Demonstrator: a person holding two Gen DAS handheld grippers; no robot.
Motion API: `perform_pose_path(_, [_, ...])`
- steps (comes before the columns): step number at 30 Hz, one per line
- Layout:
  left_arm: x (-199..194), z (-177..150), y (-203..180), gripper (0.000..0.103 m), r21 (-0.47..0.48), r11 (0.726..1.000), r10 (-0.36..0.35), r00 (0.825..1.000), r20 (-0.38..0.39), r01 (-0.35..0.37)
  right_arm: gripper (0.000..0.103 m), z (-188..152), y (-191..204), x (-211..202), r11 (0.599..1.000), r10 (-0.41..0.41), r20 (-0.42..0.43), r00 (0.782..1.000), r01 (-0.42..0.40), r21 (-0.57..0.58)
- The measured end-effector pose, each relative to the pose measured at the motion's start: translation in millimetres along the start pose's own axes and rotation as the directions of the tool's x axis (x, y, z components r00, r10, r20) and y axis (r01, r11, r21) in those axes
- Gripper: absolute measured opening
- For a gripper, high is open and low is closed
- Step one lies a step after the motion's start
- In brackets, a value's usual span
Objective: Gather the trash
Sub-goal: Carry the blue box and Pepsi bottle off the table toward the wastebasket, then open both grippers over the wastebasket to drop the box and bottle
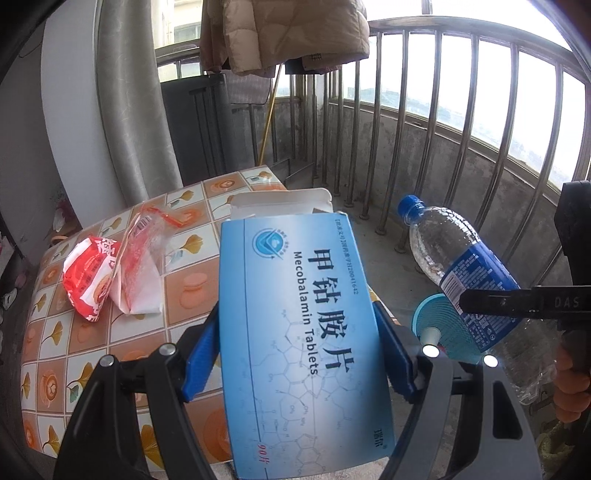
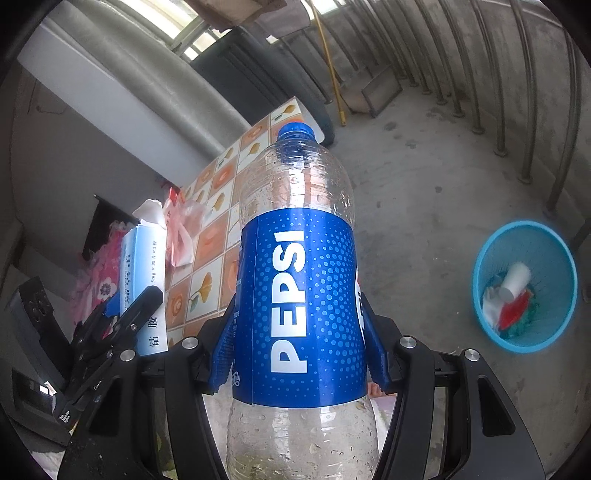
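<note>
My left gripper (image 1: 299, 332) is shut on a blue medicine box (image 1: 295, 314) with its white flap open, held above the table's near edge. The box also shows in the right wrist view (image 2: 142, 273). My right gripper (image 2: 299, 343) is shut on an empty Pepsi bottle (image 2: 295, 295) with a blue cap, held over the floor beside the table. The bottle also shows in the left wrist view (image 1: 461, 266). A red snack wrapper (image 1: 88, 280) and a clear plastic bag (image 1: 142, 266) lie on the table. A blue trash basket (image 2: 524, 288) stands on the floor at the right, with trash in it.
The table (image 1: 92, 350) has an orange and white tiled cloth. A metal railing (image 1: 461, 129) curves around the balcony. A grey pipe (image 1: 129, 110), a dark cabinet (image 1: 199, 118), hanging jackets (image 1: 288, 33) and a yellow broom handle (image 2: 328, 62) stand at the back.
</note>
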State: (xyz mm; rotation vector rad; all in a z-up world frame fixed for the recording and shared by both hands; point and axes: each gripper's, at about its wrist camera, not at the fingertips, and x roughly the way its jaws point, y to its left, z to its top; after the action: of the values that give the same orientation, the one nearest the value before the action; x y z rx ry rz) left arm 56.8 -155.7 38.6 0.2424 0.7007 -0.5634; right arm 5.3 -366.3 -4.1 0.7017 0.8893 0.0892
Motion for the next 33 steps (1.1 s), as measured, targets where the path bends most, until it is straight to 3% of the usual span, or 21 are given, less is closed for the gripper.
perform_pose_path(12, [26.3,22.5,-59.1,0.074,0.100,0.988,-0.112,0.994,-0.020,0.113,0.055,-9.5,-59.3,-39.7,0.988,-0.052,0.073,0.996,0.041,0.151])
perform_pose_path(18, [49.2,34.0,-102.9,0.074,0.144,0.966,-0.209,0.976,-0.069,0.217,0.055,-25.1,-106.6,-69.7,0.954,-0.128,0.123,0.984,0.088,0.285])
perform_pose_path(22, [68.7,36.7,-139.6,0.074,0.163,0.940,-0.281,0.951,-0.133,0.300,0.055,-38.5,-141.9,-82.1,0.920,-0.174,0.133,0.976,0.113,0.376])
perform_pose_path(26, [94.6,32.2,-177.5,0.074,0.162,0.911,-0.340,0.913,-0.223,0.379,0.055,-55.3,-173.6,-83.6,0.876,-0.199,0.123,0.972,0.120,0.468])
perform_pose_path(29, [118.9,25.1,-205.6,0.074,0.151,0.892,-0.369,0.878,-0.305,0.427,0.055,-65.7,-196.6,-77.4,0.842,-0.188,0.105,0.977,0.105,0.528])
perform_pose_path(33, [155.2,17.6,-233.9,0.074,0.132,0.886,-0.366,0.846,-0.387,0.444,0.056,-72.9,-225.5,-65.3,0.794,-0.149,0.081,0.986,0.070,0.604])
